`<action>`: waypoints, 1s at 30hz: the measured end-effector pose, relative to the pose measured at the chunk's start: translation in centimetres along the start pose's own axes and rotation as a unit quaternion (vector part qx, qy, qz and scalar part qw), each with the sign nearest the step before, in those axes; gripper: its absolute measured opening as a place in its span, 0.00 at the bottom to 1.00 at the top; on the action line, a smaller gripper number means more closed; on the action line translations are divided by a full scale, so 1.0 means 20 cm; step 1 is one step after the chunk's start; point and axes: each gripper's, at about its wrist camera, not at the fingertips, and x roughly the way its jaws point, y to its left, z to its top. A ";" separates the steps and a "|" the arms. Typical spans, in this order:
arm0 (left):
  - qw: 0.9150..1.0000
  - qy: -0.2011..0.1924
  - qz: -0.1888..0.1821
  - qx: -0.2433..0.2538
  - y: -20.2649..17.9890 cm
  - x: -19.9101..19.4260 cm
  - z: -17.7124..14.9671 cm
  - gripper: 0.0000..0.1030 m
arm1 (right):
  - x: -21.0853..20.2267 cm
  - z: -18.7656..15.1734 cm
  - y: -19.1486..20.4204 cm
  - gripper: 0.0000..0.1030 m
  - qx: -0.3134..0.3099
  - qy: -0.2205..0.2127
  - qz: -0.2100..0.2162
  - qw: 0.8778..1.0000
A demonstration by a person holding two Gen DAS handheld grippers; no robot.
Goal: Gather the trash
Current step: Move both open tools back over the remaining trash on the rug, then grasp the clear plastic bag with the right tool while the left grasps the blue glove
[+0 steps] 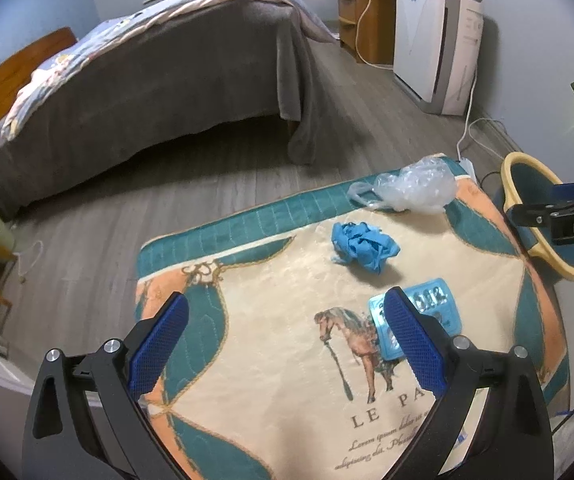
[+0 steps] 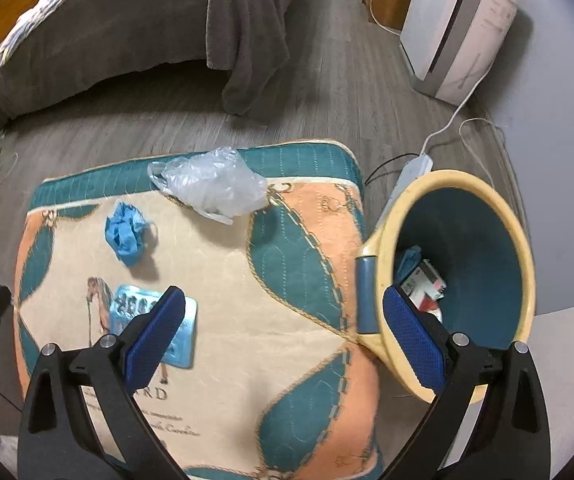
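A printed rug (image 1: 287, 320) lies on the grey wooden floor (image 1: 167, 208), and on it I can read "LE PA" under a picture of a horse (image 1: 361, 344), with smaller cursive lines below that begin "Lorem ipsum". From the right wrist view only the letters "RD" of that title show.

Three pieces of trash rest on the rug. A crumpled clear plastic bag (image 2: 215, 186) sits near the far teal border. A ball of blue gloves (image 2: 125, 232) lies a little apart from it, closer to the middle. A light blue blister pack (image 2: 185, 332) lies flat beside the horse; its embossed letters are too blurred to read.

The left gripper (image 1: 287, 344) hangs above the rug with its blue fingers spread wide and nothing between them. The right gripper (image 2: 283, 344) is also spread wide and holds nothing; one finger is over the blister pack, the other over the bin's rim. On its body, seen from the left wrist view, are the letters "DAS".

The trash bin (image 2: 523, 256), yellow outside and dark blue inside, stands just beside the rug's right edge. Inside lie a red and white carton (image 2: 427, 284) and something blue.

A bed (image 1: 147, 80) and a white air purifier (image 1: 435, 40) stand behind.
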 end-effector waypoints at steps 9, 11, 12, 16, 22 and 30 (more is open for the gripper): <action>1.000 0.007 -0.019 0.016 -0.08 0.20 0.09 0.94 | 0.11 0.18 0.02 0.94 -0.018 -0.054 -0.005 0.998; 0.999 0.017 -0.019 0.022 -0.10 0.27 0.11 0.94 | 0.15 0.23 0.01 0.94 -0.005 -0.058 0.008 0.998; 0.999 0.022 -0.020 0.022 -0.10 0.29 0.11 0.94 | 0.16 0.24 0.01 0.94 0.000 -0.058 0.014 0.998; 0.999 0.037 -0.028 0.025 -0.13 0.39 0.13 0.94 | 0.24 0.27 0.04 0.94 -0.003 -0.047 0.020 0.999; 0.997 0.047 -0.043 0.043 -0.18 0.49 0.13 0.94 | 0.31 0.31 0.06 0.92 0.001 -0.038 0.035 0.999; 0.995 0.054 -0.073 0.041 -0.22 0.57 0.15 0.94 | 0.41 0.35 0.10 0.83 0.001 -0.015 0.051 0.999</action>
